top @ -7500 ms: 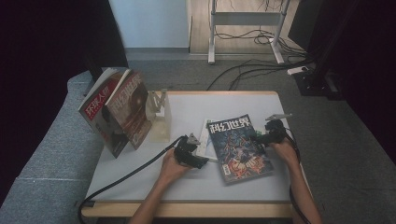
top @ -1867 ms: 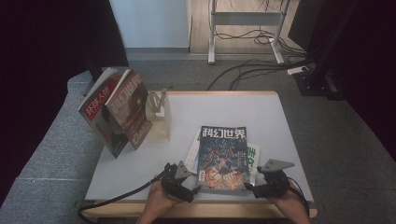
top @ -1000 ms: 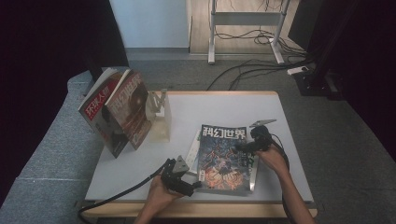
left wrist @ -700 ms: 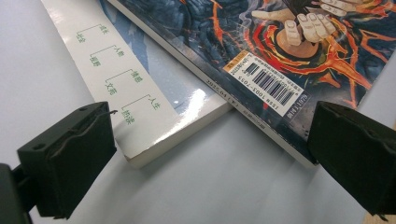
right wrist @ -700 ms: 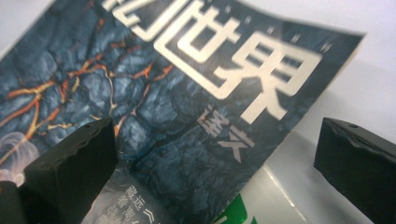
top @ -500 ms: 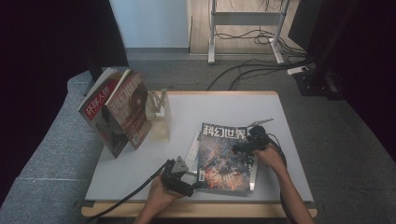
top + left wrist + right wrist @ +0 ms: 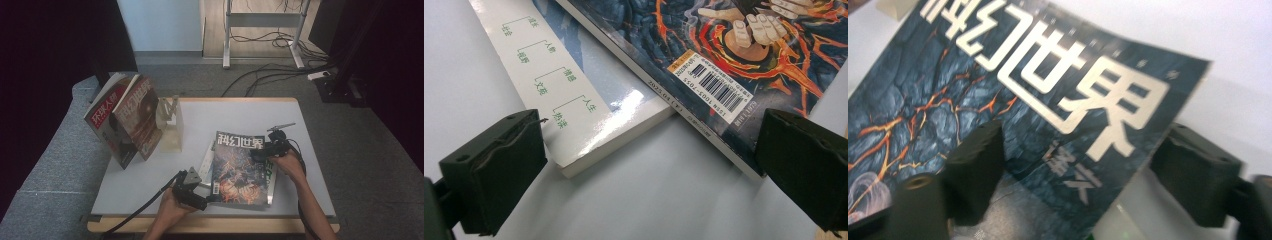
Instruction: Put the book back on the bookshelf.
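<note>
Right gripper point(image 7: 261, 153) on magazine point(image 7: 240, 167), white table point(image 7: 210, 115), grey carpet point(image 7: 45, 160)

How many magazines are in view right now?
4: two standing in the rack at the table's left, red and brown; two stacked between the grippers, dark-covered on white-edged. More may be hidden.

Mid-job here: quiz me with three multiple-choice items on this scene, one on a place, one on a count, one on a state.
1. Where does the dark magazine lie?
A. on a white-edged magazine
B. in the stand
C. on the floor

2. How many magazines lean at the stand?
A. none
B. two
C. five

3. How do the left gripper's jaws stand?
A. shut on the magazine
B. open, apart at the magazines' corners
C. shut on a cable

A: the left gripper view shows its corner overlapping the white one.
B: two covers lean there in the high view.
B: bare table shows between the jaws.
</note>
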The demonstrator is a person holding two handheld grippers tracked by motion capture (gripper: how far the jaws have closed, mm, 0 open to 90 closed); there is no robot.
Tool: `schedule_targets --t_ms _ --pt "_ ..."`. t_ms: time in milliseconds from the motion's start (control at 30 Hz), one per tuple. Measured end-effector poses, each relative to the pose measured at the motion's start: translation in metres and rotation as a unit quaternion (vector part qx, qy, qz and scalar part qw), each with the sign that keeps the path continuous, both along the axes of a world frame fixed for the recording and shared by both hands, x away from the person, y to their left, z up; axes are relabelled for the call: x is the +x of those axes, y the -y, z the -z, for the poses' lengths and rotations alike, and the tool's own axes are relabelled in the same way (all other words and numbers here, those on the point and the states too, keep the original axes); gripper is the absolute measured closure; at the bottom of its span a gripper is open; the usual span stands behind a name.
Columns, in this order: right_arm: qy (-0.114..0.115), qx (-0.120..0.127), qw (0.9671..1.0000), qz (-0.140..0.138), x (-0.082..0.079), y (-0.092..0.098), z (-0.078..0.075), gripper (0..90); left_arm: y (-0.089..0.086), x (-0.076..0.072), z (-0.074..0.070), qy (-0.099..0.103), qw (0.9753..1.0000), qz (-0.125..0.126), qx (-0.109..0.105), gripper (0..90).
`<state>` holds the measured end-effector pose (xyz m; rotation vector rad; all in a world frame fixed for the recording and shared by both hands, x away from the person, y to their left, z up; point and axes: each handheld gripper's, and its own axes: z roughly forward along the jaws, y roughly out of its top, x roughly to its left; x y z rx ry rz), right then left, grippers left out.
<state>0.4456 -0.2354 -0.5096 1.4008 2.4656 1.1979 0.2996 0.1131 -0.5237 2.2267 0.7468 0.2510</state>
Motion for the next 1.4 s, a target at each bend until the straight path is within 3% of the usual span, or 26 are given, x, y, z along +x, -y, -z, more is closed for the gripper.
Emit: schedule_targets --t_ms 233,400,500,667,900,1100,1400 --pt "0.038 -0.002 0.9992 0.008 -0.002 0.006 -0.014 56.2 0.0 0.001 0.0 -0.003 1.0 0.001 -0.001 0.0" --pt "0.056 0.011 0.9983 0.005 -0.003 0.007 -0.021 72.5 -0.001 0.002 0.0 -0.007 0.9999 0.001 -0.007 0.0" --pt "0.064 0.008 0.9979 0.003 -0.005 0.004 -0.025 77.9 -0.002 0.003 -0.001 -0.012 0.9998 0.002 -0.013 0.0" --pt "0.074 0.008 0.9972 -0.002 -0.007 -0.001 -0.031 81.0 -0.004 0.007 -0.003 -0.028 0.9993 0.009 -0.022 0.0" --pt "0.093 0.009 0.9956 -0.008 -0.01 -0.007 -0.046 81.7 0.003 0.017 -0.018 -0.014 0.9994 0.023 0.02 5.7" --pt "0.105 0.006 0.9944 -0.007 -0.011 -0.007 -0.056 81.9 0.008 0.035 -0.022 -0.031 0.9991 0.029 -0.011 13.7" --pt "0.12 0.015 0.9926 -0.011 -0.015 -0.006 -0.067 81.9 0.019 0.053 -0.021 -0.047 0.998 0.039 -0.018 15.3"
